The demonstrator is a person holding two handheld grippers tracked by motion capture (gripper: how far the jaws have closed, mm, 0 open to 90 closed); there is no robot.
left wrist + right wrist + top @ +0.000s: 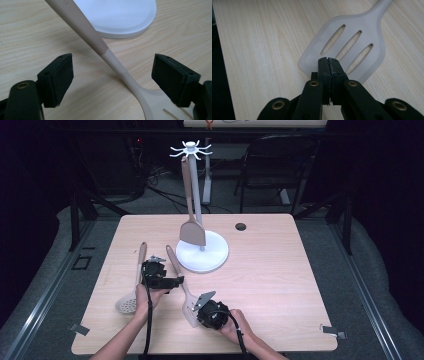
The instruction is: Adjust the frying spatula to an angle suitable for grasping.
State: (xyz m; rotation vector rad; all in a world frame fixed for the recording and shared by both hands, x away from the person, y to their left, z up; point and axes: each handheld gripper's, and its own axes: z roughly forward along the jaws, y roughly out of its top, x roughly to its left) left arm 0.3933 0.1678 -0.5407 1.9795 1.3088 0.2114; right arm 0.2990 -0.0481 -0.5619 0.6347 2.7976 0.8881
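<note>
Slotted spatula [181, 281], centre frame: light, stiff, slick plastic. Left gripper [110, 80] fingers open astride the neck, grip there. Right gripper [329, 62] fingers closed empty over the blade.

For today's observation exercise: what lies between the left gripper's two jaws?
In the left gripper view, the slotted spatula's handle crosses the gap of the left gripper, touching neither pad, with bare table beneath.

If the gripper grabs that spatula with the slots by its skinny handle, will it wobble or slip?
The slotted spatula looks like stiff plastic, so it probably won't flop. Its handle is smooth and rounded, so it may slip or twist between the left gripper pads. The wide, slotted blade could make that end dip.
</note>
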